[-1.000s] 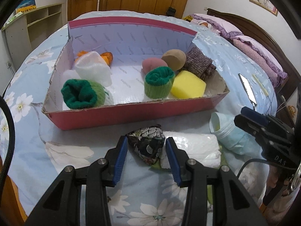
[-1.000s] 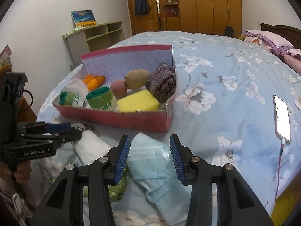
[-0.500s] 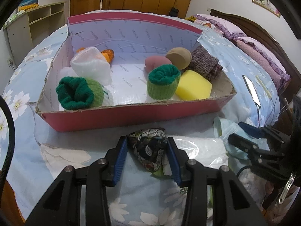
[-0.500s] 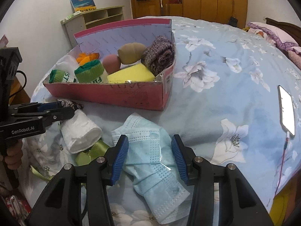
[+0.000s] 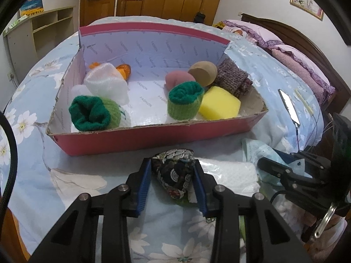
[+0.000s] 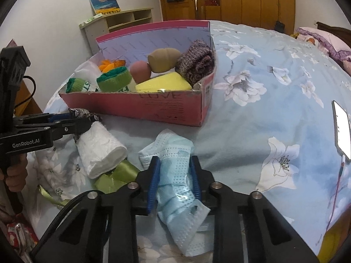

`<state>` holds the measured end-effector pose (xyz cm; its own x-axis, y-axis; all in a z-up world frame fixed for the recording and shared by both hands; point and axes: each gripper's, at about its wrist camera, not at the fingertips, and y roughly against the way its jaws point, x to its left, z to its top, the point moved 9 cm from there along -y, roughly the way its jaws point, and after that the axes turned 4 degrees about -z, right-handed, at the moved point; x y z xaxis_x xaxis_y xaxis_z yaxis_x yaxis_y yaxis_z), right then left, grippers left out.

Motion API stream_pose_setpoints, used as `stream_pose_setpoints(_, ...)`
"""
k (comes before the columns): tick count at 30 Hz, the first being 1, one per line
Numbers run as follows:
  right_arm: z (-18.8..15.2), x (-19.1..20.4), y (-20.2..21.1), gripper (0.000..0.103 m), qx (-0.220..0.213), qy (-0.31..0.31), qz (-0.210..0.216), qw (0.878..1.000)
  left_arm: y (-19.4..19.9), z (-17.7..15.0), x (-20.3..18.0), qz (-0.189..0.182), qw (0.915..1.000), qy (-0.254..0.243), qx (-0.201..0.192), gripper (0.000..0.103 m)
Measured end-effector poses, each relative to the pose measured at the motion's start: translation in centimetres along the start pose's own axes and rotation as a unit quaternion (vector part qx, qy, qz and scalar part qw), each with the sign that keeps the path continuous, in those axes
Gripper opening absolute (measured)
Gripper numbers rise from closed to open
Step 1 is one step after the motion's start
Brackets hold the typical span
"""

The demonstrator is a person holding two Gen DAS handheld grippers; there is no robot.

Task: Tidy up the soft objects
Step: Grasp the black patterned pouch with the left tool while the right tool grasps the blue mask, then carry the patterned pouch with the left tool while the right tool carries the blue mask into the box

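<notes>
A pink cardboard box (image 5: 153,134) on the bed holds rolled green socks (image 5: 185,100), a yellow sponge (image 5: 219,106), a white knit item, brown and pink soft balls and a purple knit roll. My left gripper (image 5: 173,171) is shut on a black patterned pouch (image 5: 175,175) in front of the box. My right gripper (image 6: 174,171) is shut on a light blue face mask (image 6: 175,175) lying on the bedsheet; that mask also shows in the left wrist view (image 5: 256,153). A white tissue roll (image 6: 98,149) lies between the grippers.
A green ribbon (image 6: 116,175) lies under the tissue roll. A lit phone (image 6: 341,133) with a cable lies on the bed at right. Pillows (image 5: 291,59) and a headboard stand at the far right, a shelf unit (image 6: 116,22) and wardrobes behind.
Both grippers have closed in: the left fingers now press the patterned pouch, the right fingers now pinch the blue mask. Both moved slightly forward and down.
</notes>
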<state>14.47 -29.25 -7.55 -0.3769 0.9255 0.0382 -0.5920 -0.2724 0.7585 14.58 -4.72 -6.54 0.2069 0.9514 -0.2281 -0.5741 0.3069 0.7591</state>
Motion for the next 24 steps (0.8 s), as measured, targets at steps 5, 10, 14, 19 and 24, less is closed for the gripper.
stream_pose_setpoints(5, 0.6, 0.1, 0.8, 0.022, -0.013, -0.006, 0.0, 1.0, 1.0, 0.4, -0.2, -0.004, 0.9999, -0.004, -0.012, 0.038)
stream_pose_setpoints(10, 1.3, 0.4, 1.9, 0.021, -0.027, -0.003, 0.002, 1.0, 1.9, 0.6, -0.5, -0.006, 0.9997, -0.009, -0.02, 0.038)
stream_pose_setpoints(14, 1.7, 0.5, 2.6, 0.021, -0.037, -0.004, 0.005, 0.999, 2.6, 0.9, -0.8, -0.009, 0.9994, -0.014, -0.029, 0.038)
stream_pose_setpoints(19, 2.2, 0.6, 3.3, 0.021, -0.047, -0.008, 0.009, 0.999, 3.6, 1.6, -0.9, -0.008, 0.9989, -0.016, -0.044, 0.038)
stream_pose_setpoints(24, 2.8, 0.8, 3.7, 0.021, -0.054, -0.011, 0.013, 0.998, 4.3, 2.2, -0.5, 0.001, 0.9984, -0.017, -0.054, 0.038)
